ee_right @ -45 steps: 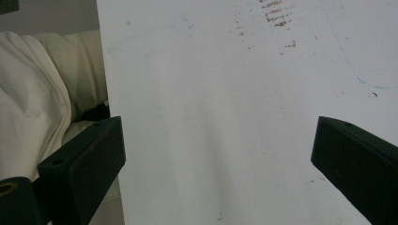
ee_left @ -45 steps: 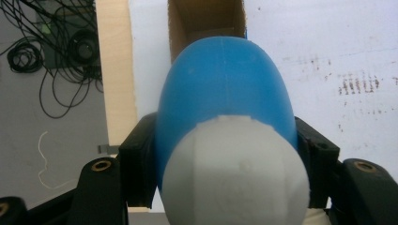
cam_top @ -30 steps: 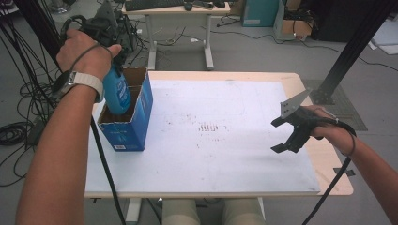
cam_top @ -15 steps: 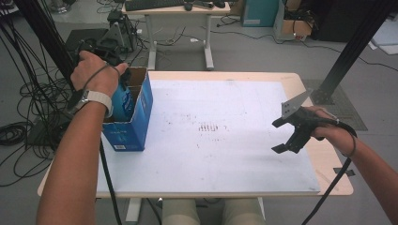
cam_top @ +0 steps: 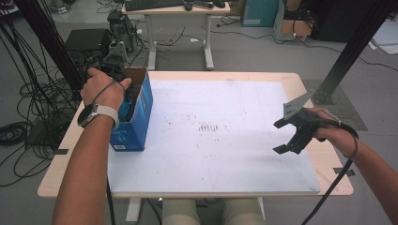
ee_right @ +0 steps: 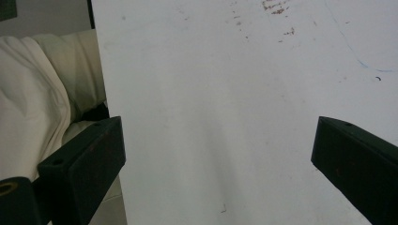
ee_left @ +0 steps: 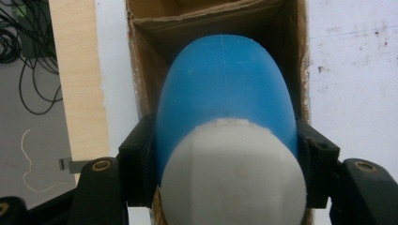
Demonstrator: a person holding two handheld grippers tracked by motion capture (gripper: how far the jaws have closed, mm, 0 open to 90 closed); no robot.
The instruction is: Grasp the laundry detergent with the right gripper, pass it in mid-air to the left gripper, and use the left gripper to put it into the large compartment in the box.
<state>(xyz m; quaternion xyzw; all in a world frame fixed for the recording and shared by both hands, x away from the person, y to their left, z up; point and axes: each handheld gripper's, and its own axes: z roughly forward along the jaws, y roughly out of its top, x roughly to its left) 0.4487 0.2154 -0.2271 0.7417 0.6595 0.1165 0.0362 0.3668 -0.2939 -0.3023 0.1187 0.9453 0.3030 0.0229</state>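
Table (cam_top: 211,154) took up most of the high view, a pale wooden top covered by a white sheet (cam_top: 220,122) that carried a patch of small dark marks near its middle. Beyond it lay a grey floor with black cables (cam_top: 28,108) at the left and a second desk (cam_top: 178,9) farther back. A blue cardboard box (cam_top: 136,126) stood open-topped at the left edge of the sheet, its brown inner walls visible in the left gripper view (ee_left: 150,51). The person's left forearm, with a watch (cam_top: 96,112) on the wrist, reached up from the bottom of the high view to the box, and the left hand (cam_top: 101,86) sat over the box's opening. The left gripper (ee_left: 225,173) was clamped on a blue bottle (ee_left: 225,93) with a white cap (ee_left: 232,173), a black jaw pressing each side just below the cap, and the bottle pointed down into the box between the cardboard walls. At the right side of the table the right gripper (cam_top: 293,133) hovered over the sheet, well apart from the box, with a grey plate on top and a cable trailing off toward the table's near edge. Its jaws stood wide apart with nothing between them, and the right gripper view showed bare white sheet (ee_right: 225,117) in the gap and light trousers (ee_right: 42,93) beside the table edge.
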